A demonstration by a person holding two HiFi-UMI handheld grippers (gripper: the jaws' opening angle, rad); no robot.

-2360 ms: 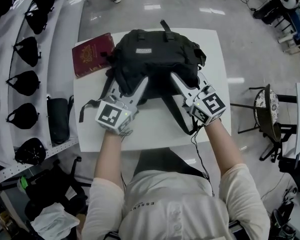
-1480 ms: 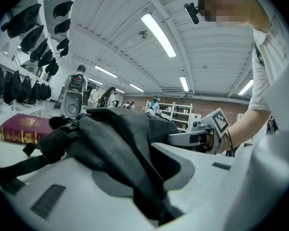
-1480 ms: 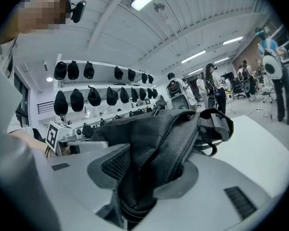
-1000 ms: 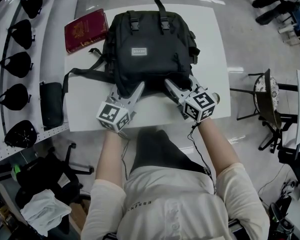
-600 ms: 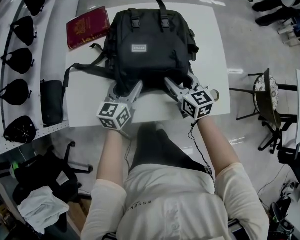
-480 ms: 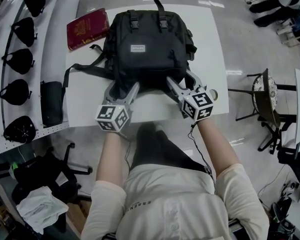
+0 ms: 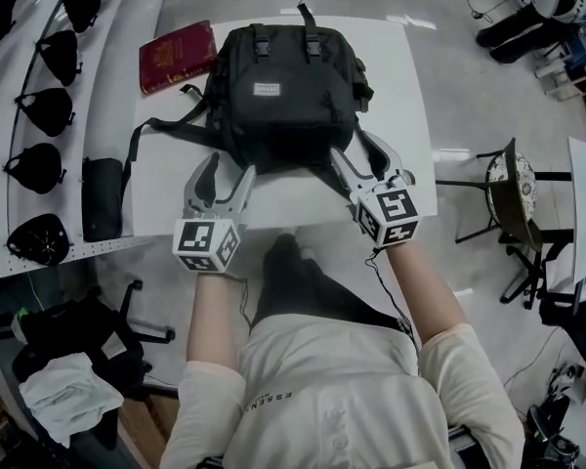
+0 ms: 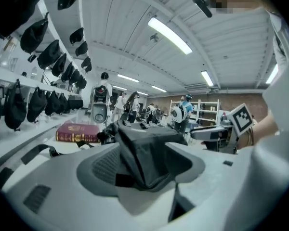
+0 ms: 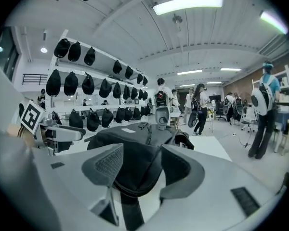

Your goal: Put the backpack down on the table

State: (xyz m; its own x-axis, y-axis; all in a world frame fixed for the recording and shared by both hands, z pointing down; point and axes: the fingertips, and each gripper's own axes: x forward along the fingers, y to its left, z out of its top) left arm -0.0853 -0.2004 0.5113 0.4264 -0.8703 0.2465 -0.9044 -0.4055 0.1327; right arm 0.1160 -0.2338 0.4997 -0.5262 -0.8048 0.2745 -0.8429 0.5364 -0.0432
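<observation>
We cannot make out whether either set of pads actually touches fabric. In the head view the near edge of the backpack (image 7: 283,96) covers part of the right hand-held gripper (image 7: 359,161). The dark bags on the shelf (image 7: 127,27), off to the outer side of the left hand-held gripper (image 7: 225,171), are cut off by the picture's edge, so we do not count them.

We count 1 backpack, 1 red book (image 7: 176,57), 2 straps in view and 2 hand-held grippers. The backpack lies flat on the white tabletop (image 7: 176,184), front panel up, just ahead of both hand-held grippers. 1 strap (image 7: 161,130) trails off ahead of the left one, and the other strap (image 7: 373,151) lies by the right one. The book rests beyond the left hand-held gripper, past the backpack's far left corner, and touches it there or nearly so.

The left hand-held gripper (image 8: 144,162) is released, its jaws spread wide, with a fold of the backpack (image 8: 139,153) showing between them. The right hand-held gripper (image 9: 142,163) is likewise released. Its jaws stand apart either side of the backpack's (image 9: 135,153) near edge, and a gap is visible on both sides.
</observation>
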